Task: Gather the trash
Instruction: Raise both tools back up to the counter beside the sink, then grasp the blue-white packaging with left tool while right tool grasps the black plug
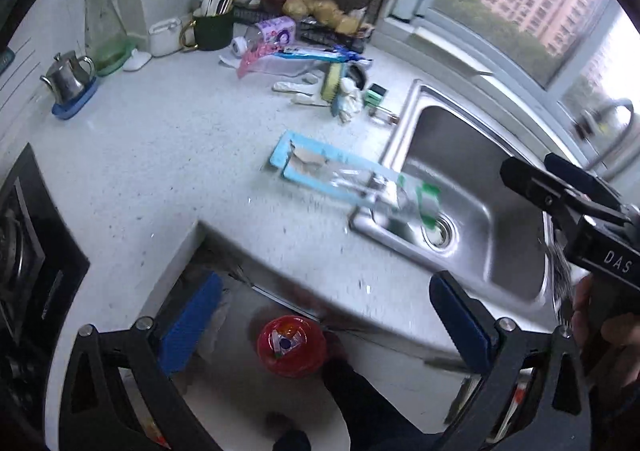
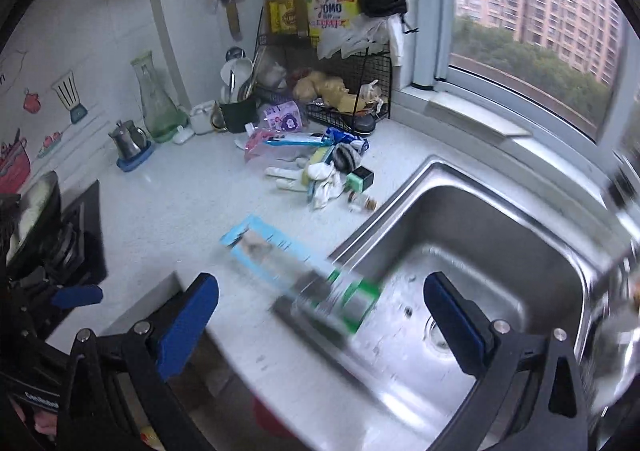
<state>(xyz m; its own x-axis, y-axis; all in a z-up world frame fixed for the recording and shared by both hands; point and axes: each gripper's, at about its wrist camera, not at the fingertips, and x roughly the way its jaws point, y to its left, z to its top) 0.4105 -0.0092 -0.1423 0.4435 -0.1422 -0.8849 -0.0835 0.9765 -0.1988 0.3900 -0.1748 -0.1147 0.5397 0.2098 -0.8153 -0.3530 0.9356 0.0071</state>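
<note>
Two grippers, both with fingers spread wide and holding nothing: left gripper (image 1: 320,325) hangs past the front edge of the surface (image 1: 168,155) over a gap, right gripper (image 2: 320,315) sits above the sink's near-left corner. One light-blue torn package (image 1: 308,165) with brown cardboard showing through the rip lies flat on the surface, its far end just beside the sink (image 1: 460,155) rim. One clear plastic bottle (image 1: 404,199) with a green label lies over the sink's near-left corner, blurred in both views, so cannot tell whether it rests on the rim. One red round bin (image 1: 292,345) sits below the surface edge, between the left fingers, with some scraps inside. Further back, one cluster of litter: one pink plastic bag (image 2: 260,145), one blue wrapper (image 2: 296,139), one purple-labelled bottle (image 2: 282,117) on its side, white crumpled cloth or gloves (image 2: 320,181), one small green-and-black box (image 2: 360,179). One black wire rack (image 2: 344,83) in the corner, one yellow detergent jug (image 2: 328,3) on top, two oil bottles (image 2: 286,7) beside it. One kettle (image 1: 68,77) on a blue mat, one glass carafe (image 1: 102,23), one stove (image 1: 28,243) at the left edge. Middle of the surface is open between stove and sink; sink basin is bare apart from the drain.
</note>
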